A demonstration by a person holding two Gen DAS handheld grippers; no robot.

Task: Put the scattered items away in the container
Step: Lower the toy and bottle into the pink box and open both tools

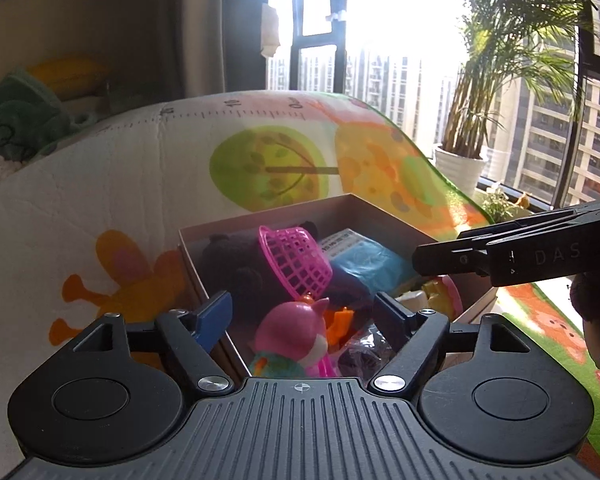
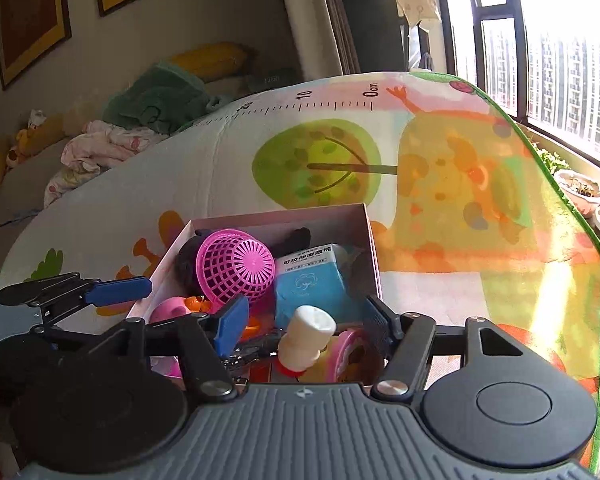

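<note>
An open cardboard box (image 2: 370, 240) sits on a colourful play mat, crowded with items. At its far end a pink mesh basket (image 2: 236, 266) lies tipped on its side against something dark, with a blue and white packet (image 2: 310, 280) just to its right. Nearer lie a pink toy figure (image 1: 292, 332) and a cream-coloured toy (image 2: 306, 338), standing upright.

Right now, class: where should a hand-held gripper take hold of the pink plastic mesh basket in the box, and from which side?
Grip the pink plastic mesh basket by its thin rim, coming from above: it lies tipped on its side atop the pile, rim exposed.
</note>
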